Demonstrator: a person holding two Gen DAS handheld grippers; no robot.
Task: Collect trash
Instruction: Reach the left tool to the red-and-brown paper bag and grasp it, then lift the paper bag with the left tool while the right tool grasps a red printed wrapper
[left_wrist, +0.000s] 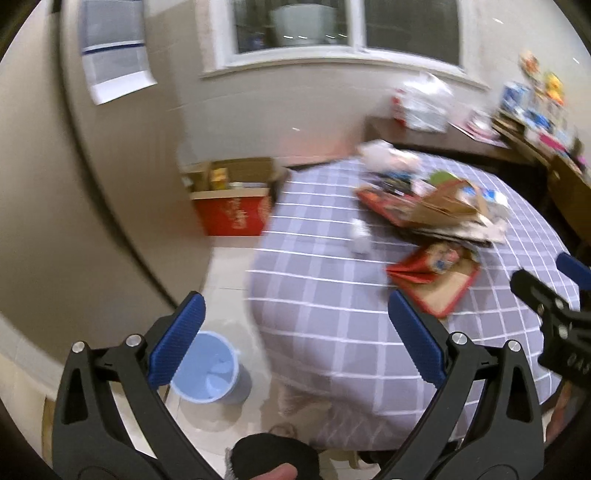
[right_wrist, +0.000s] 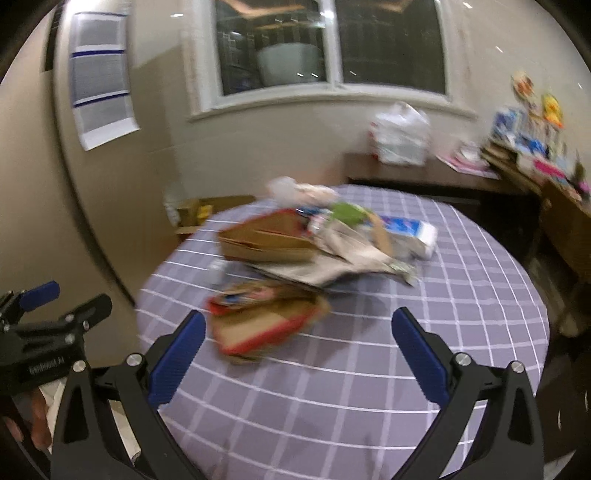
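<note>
While both the left gripper (left_wrist: 291, 339) and right gripper (right_wrist: 299, 358) are hanging wide apart and empty, reaching squarely for the nearest red-edged carton (right_wrist: 266, 319) is looking wisest.

Motion blur smears the pile of trash (right_wrist: 314, 243) on the table (right_wrist: 369, 369), so single pieces run together and no print can be read; the shelf clutter (left_wrist: 535, 110) at far right is only coloured streaks; the right gripper (left_wrist: 554, 306) is cut off by the left view's edge; the bucket (left_wrist: 210, 373) sits partly behind a blue finger (left_wrist: 177, 339).
</note>
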